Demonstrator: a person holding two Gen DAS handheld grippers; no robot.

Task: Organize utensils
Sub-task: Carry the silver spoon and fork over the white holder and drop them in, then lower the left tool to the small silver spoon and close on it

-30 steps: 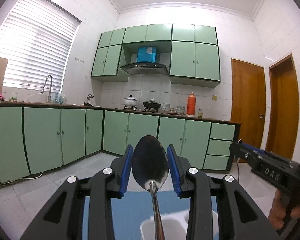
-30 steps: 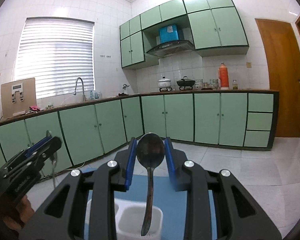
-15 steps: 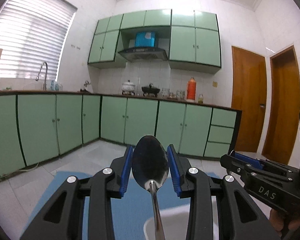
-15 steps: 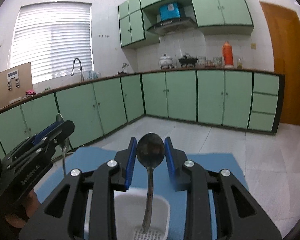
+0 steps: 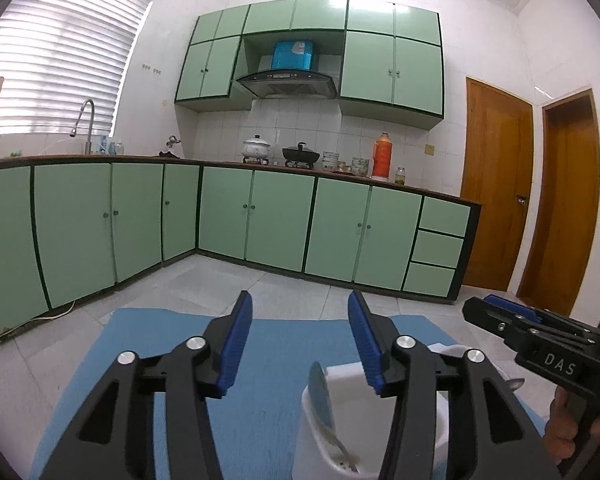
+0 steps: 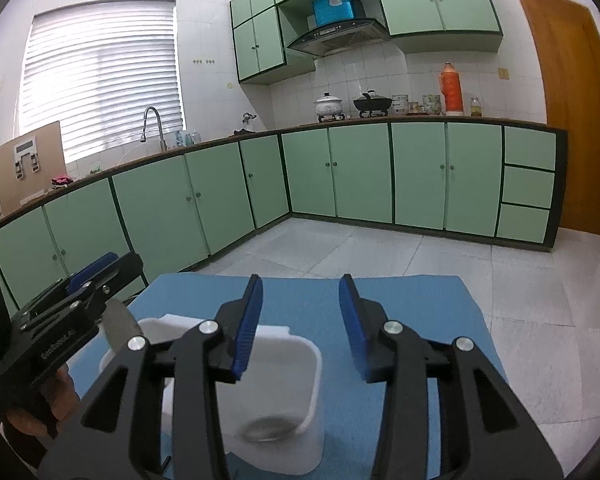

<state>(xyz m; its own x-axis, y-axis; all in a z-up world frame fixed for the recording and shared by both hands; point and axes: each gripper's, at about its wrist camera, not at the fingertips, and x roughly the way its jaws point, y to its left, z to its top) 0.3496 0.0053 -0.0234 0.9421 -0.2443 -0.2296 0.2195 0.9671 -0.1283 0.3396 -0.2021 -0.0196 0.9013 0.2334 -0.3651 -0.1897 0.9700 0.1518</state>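
A white two-part utensil holder point(image 5: 308, 444) point(image 6: 300, 360) stands on a blue mat point(image 5: 160, 340) point(image 6: 420, 300). My left gripper point(image 5: 300, 340) hangs just above it, jaws opening, nothing between the blue pads. One metal spoon point(image 5: 320, 394) leans bowl-up inside the holder below it; the right wrist view shows that spoon point(image 6: 118, 324) under the left gripper point(image 6: 88, 280). My right gripper point(image 6: 300, 324) is also opening and holds nothing. A second spoon point(image 6: 268, 428), blurred, sits low in the compartment beneath it. The right gripper point(image 5: 532, 336) appears at the right of the left wrist view.
Grey tiled floor surrounds the mat. Green base cabinets point(image 6: 340, 176) run along the back and left walls, with a sink tap point(image 6: 154, 124), pots and an orange flask point(image 6: 452, 88) on the counter. Wooden doors point(image 5: 496, 184) stand at the right.
Both grippers have sunk toward the holder and spread their jaws. Each spoon has left its pads and dropped into the holder.
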